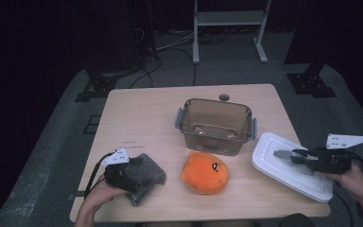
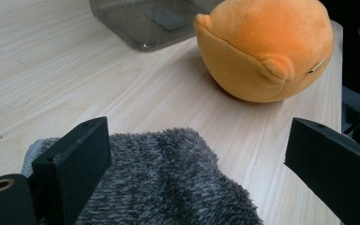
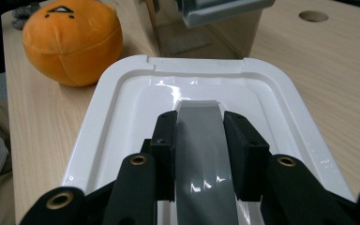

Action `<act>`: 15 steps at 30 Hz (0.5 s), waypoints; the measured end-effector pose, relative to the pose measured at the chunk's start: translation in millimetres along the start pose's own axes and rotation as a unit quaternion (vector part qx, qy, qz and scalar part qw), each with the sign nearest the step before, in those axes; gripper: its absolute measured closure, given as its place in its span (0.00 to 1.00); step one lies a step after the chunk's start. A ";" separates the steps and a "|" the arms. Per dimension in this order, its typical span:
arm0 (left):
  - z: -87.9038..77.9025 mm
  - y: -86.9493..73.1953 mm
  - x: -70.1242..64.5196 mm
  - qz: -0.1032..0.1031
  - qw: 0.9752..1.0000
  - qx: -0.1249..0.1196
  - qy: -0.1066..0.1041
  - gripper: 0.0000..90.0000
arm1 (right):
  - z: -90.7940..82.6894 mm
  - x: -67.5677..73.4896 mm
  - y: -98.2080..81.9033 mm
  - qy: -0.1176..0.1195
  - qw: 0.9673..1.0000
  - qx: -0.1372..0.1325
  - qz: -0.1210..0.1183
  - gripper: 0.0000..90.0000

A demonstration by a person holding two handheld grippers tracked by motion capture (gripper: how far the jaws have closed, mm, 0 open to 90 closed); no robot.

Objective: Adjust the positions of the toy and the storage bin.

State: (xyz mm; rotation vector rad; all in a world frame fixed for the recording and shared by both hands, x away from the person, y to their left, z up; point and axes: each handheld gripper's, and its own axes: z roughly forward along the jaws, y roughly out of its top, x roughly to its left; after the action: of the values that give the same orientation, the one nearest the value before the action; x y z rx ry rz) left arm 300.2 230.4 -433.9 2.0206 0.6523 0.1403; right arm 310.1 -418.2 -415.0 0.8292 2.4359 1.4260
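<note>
- Dark floor and black stands surround the pale wooden desk (image 1: 137, 113), with a white frame standing at the far side.
- Near the middle of the desk I see a clear brown container (image 1: 216, 124) with grey side latches, standing open with no lid on it.
- Just on the near side of it sits an orange plush ball (image 1: 204, 172) with a small face, close to the container but apart from it.
- On the right lies the white lid (image 1: 288, 166), flat on the desk, with a grey handle (image 3: 205, 154) along its middle.
- My right hand-held gripper (image 1: 298, 156) is closed on that grey handle, one black jaw pressed to each side.
- At the near left a fuzzy grey cloth (image 1: 144, 176) lies on the desk.
- My left hand-held gripper (image 2: 197, 173) sits over the cloth with its jaws wide apart, one on each side of it, gripping nothing.
</note>
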 end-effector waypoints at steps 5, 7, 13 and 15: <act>-0.5 0.1 0.0 0.000 1.000 -0.002 0.000 0.07 | 16.2 0.5 -6.1 0.009 1.000 0.010 0.004 0.73; -0.7 0.1 0.1 0.000 1.000 -0.002 0.000 0.07 | 22.5 1.1 -7.9 0.012 1.000 0.012 0.004 0.73; -1.4 0.3 -0.1 0.000 1.000 -0.003 0.000 0.07 | 37.1 3.6 -14.9 0.021 1.000 0.022 0.007 0.73; -1.2 0.3 -0.1 -0.001 1.000 -0.003 0.000 0.07 | 41.7 4.7 -17.6 0.024 0.999 0.024 0.007 0.73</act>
State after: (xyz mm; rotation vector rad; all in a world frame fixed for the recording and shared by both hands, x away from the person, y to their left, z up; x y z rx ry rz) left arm 299.8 231.2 -433.1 2.0147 0.6524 0.1408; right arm 317.9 -391.4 -451.0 0.8348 2.5124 1.4140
